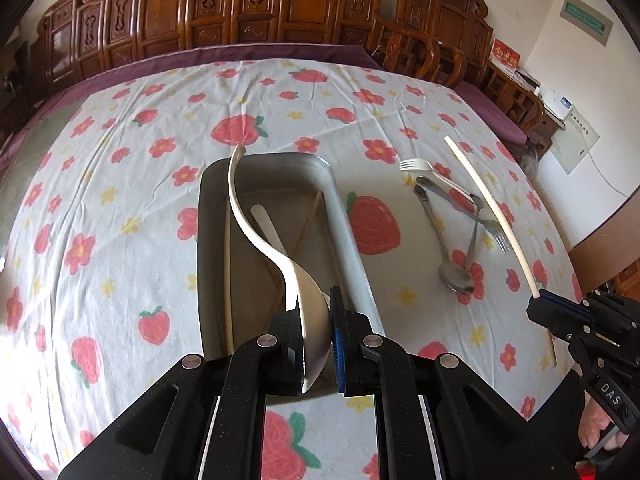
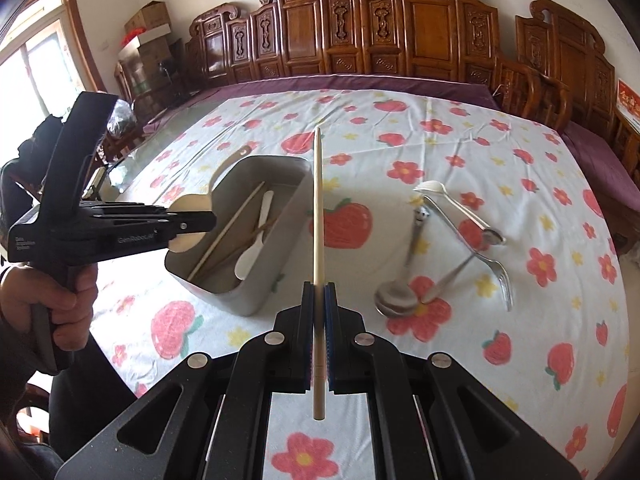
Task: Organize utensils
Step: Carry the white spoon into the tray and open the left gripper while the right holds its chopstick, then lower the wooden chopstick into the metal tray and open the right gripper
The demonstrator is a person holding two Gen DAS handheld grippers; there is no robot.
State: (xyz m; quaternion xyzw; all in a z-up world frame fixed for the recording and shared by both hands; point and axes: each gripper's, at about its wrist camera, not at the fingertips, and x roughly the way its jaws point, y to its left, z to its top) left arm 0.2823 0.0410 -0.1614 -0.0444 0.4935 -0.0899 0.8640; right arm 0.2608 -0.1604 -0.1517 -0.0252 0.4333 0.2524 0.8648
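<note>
A grey metal tray (image 1: 344,216) sits at the centre of the left wrist view on a tablecloth (image 1: 120,208) printed with strawberries and flowers. The left gripper (image 1: 316,344), at the bottom centre of that view, is clamped on the bowl of a cream ladle-style spoon (image 1: 256,236), whose curved handle rises toward the tray's upper left corner. In the right wrist view the same spoon's bowl shows between the pads at centre left, over the tray's near left edge. Inside the tray lie a white plastic spoon (image 2: 256,240) and several chopsticks (image 2: 228,232). The right gripper (image 2: 319,320), at the bottom centre of its own view, is pinched tight on a single pale chopstick (image 2: 317,208) that points up the frame, just right of the tray. To the right of centre in the right wrist view a loose heap rests on the cloth: a white plastic fork (image 2: 430,188), a steel spoon (image 2: 396,300), a steel fork (image 2: 500,276) and a pair of metal tongs (image 2: 464,216). The tongs lie flat with their arms nearly together, and I cannot tell whether anything is caught between them. Carved wooden chairs (image 2: 400,32) line the top of the frame.
</note>
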